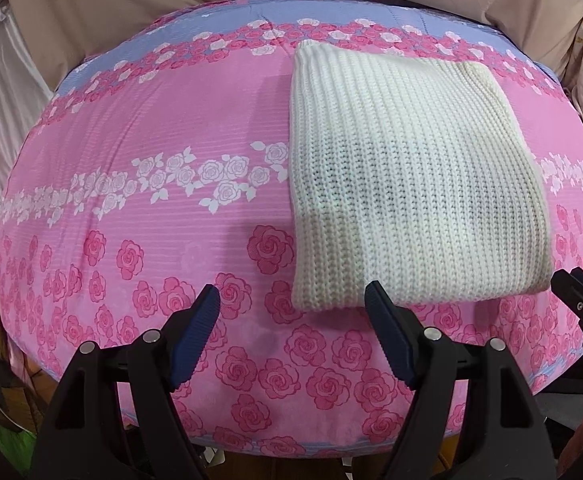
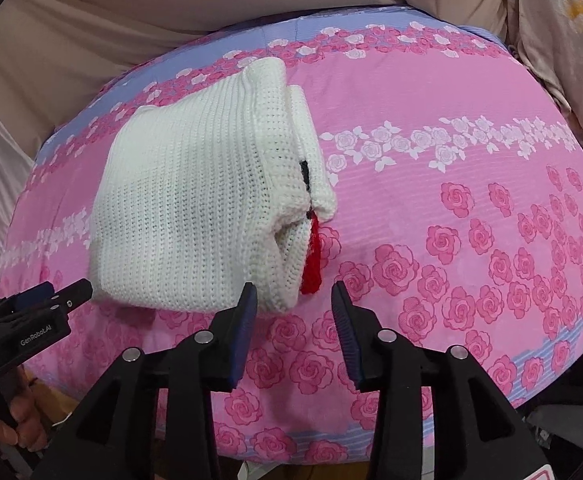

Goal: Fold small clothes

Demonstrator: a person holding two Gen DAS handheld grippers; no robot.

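And there's the white knitted sweater (image 1: 415, 184), lying folded into a tidy block on the pink rose-print bedspread (image 1: 139, 208), a little toward the far side of the bed and close to the blue band along the far edge. From the right-hand camera you can see the layers stacked at its right end, with a scrap of red trim (image 2: 313, 258) and a dark bit peeking out of the fold. So the layers haven't quite lined up there, and that end looks like the one needing a tidy.

The left gripper (image 1: 291, 304) hangs just off the near edge of the sweater with its jaws spread wide and nothing between them; its right finger sits right by the near-left corner, though contact is hard to call. The right gripper (image 2: 294, 294) hovers at the near-right corner, jaws partly apart with only bedspread showing in the gap, and its left finger is just at the knit's edge. Neither one has any cloth.

Both tools angle down at the near edge, one per corner, which reads to me as a fold just laid, or a line-up for one more. The bundle looks close to finished. A hand (image 2: 15, 420) shows at the lower left, gripping the left tool's handle.
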